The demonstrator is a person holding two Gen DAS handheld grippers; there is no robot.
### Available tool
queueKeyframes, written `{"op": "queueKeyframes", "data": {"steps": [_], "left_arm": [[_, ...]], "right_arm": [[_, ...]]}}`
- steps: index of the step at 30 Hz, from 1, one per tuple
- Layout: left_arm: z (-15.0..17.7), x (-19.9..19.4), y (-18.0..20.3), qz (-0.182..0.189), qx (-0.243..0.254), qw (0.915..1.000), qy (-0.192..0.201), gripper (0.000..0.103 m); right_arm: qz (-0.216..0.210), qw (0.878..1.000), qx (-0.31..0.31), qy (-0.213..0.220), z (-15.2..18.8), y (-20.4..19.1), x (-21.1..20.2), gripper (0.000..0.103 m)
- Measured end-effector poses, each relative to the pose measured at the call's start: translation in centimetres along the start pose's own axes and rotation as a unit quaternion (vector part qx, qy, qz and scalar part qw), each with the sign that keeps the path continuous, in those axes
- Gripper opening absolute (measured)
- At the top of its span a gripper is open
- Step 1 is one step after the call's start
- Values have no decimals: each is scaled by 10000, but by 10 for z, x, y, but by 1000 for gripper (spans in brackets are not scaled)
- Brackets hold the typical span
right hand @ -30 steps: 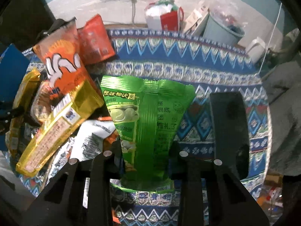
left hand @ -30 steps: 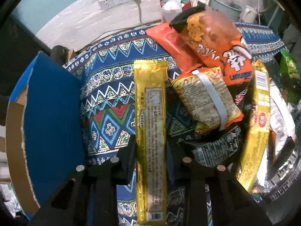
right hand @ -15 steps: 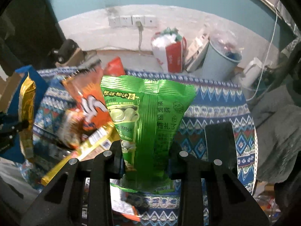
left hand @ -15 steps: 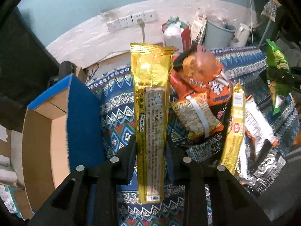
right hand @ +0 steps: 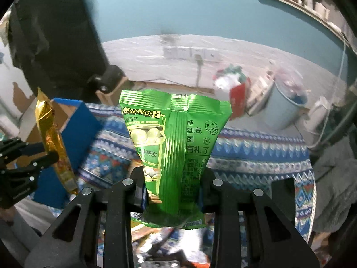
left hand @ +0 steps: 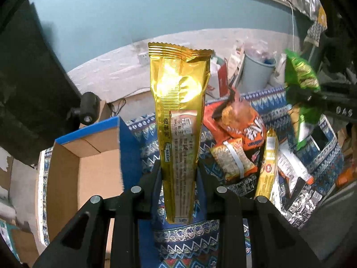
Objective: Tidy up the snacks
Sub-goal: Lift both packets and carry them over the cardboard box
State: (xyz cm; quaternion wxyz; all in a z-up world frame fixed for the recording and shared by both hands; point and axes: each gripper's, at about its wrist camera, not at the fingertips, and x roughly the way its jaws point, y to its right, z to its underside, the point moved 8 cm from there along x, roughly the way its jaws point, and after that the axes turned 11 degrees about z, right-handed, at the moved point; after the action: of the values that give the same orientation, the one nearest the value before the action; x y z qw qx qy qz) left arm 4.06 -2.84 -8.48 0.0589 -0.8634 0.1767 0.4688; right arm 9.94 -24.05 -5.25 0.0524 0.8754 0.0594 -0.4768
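Observation:
My left gripper (left hand: 178, 176) is shut on a long gold snack packet (left hand: 179, 116) and holds it upright above the patterned cloth. It also shows in the right wrist view (right hand: 53, 138), at the left. My right gripper (right hand: 174, 185) is shut on a green snack bag (right hand: 176, 147), lifted high; the bag shows in the left wrist view (left hand: 301, 78) at the right. An open cardboard box with blue sides (left hand: 84, 167) stands to the left of the gold packet. A pile of snack packets (left hand: 245, 147) lies on the cloth at the right.
A blue patterned cloth (right hand: 256, 156) covers the table. Behind it are a grey bucket (left hand: 256, 76), a red and white bag (right hand: 234, 87), wall sockets (right hand: 189, 52) and a dark cabinet (left hand: 29, 84). The table edge drops away at the right.
Both grippers have risen with their packets, so the views now tilt up toward the wall. The open box has come further into the left wrist view.

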Motion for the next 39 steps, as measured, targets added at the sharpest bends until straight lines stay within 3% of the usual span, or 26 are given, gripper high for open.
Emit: {"op": "queueKeyframes", "data": {"steps": [13,20,26,32,39], "left_arm": [[-11,-59,-53,-93,-481,9968,627,29],[0,-73,-85,369,-1129,9906,684,29],[6,-87,-100,415,-1284,9873,839,28],[15,-88,-121,-56,-1216,9891,833,28],[46,-64,-166,-363,-1534,9865,452,28]], "right_arm": [[-501,9977,-402,230,-35,-79,-8,30],[-766,9945,-640,320,-50,-133,-11,30],[-939,9910,-898,316,-54,-179,-7,30],[-1017,9886,-1096,177,-50,-216,6,30],[-1152,9851,-1275,64,-44,-256,16,30]]}}
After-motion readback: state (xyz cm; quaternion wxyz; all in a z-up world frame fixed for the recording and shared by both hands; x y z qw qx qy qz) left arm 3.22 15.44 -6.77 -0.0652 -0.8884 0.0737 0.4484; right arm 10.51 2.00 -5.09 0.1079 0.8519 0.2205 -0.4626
